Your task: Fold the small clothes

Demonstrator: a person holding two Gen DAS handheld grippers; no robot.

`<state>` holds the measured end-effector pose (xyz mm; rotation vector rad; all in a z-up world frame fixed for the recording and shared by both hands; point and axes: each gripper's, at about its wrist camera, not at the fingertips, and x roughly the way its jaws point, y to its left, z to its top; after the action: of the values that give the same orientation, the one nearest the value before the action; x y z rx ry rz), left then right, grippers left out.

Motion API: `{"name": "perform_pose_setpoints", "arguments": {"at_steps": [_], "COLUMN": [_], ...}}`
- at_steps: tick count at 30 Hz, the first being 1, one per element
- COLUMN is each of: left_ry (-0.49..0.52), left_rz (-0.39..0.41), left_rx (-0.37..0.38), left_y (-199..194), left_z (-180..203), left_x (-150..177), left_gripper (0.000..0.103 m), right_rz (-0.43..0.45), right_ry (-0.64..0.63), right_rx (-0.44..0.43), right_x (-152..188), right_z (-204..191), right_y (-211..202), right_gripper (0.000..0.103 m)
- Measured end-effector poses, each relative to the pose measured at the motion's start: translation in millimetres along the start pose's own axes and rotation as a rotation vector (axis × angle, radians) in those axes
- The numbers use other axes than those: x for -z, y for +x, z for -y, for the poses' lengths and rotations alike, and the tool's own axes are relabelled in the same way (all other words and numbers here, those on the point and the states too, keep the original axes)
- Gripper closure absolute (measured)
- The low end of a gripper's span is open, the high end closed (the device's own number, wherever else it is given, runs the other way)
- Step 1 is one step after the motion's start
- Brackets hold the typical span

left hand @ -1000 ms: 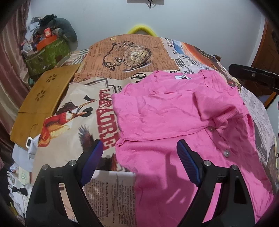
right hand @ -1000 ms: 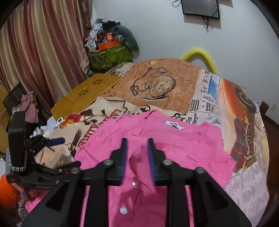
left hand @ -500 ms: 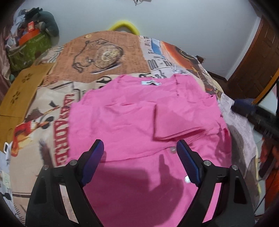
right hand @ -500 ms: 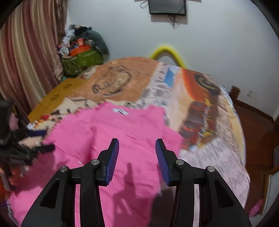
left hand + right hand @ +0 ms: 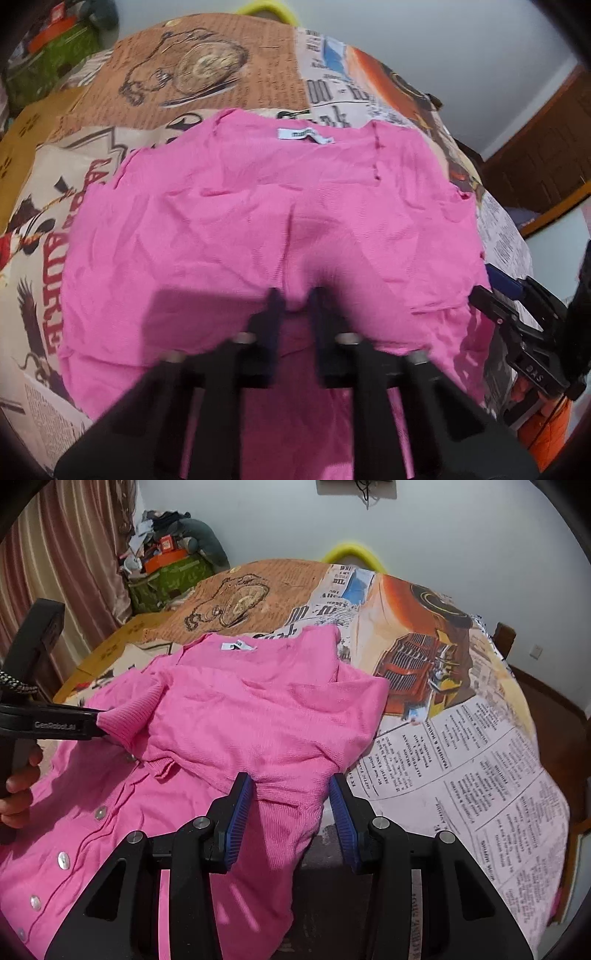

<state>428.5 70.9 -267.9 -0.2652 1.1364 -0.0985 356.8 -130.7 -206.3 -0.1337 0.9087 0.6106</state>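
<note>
The pink cardigan [image 5: 258, 716] is soft matt knit with ribbed cuffs and glossy pearly buttons [image 5: 63, 860], lying on a printed cloth bedspread [image 5: 461, 775].

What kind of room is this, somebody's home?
Most likely a bedroom at home: a pink cardigan lies on a bed with a newspaper-print sheet, striped curtains hang at one side, and a pile of clutter fills the corner.

"genrobot.ai" stands on the left gripper [image 5: 107, 720], side of its arm. the printed bedsheet [image 5: 461, 775] carries newspaper columns too small to read; the cardigan's neck label [image 5: 238, 646] is blurred.
</note>
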Motion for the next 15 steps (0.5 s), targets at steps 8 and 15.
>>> {"name": "perform_pose_setpoints", "arguments": {"at_steps": [8,15], "left_ry": [0.096,0.113], "left_rz": [0.124,0.198], "left_rx": [-0.1,-0.212], "left_y": [-30,-53], "left_z": [5,-19], "left_x": [-3,-19], "left_gripper": [0.101,0.101], "right_rz": [0.004,0.001], "right_ry": [0.016,0.018], "right_rx": [-0.024,-0.02], "right_x": [2,3], "right_z": [2,2], "right_y": [0,-1], "right_gripper": [0.063,0.063]}}
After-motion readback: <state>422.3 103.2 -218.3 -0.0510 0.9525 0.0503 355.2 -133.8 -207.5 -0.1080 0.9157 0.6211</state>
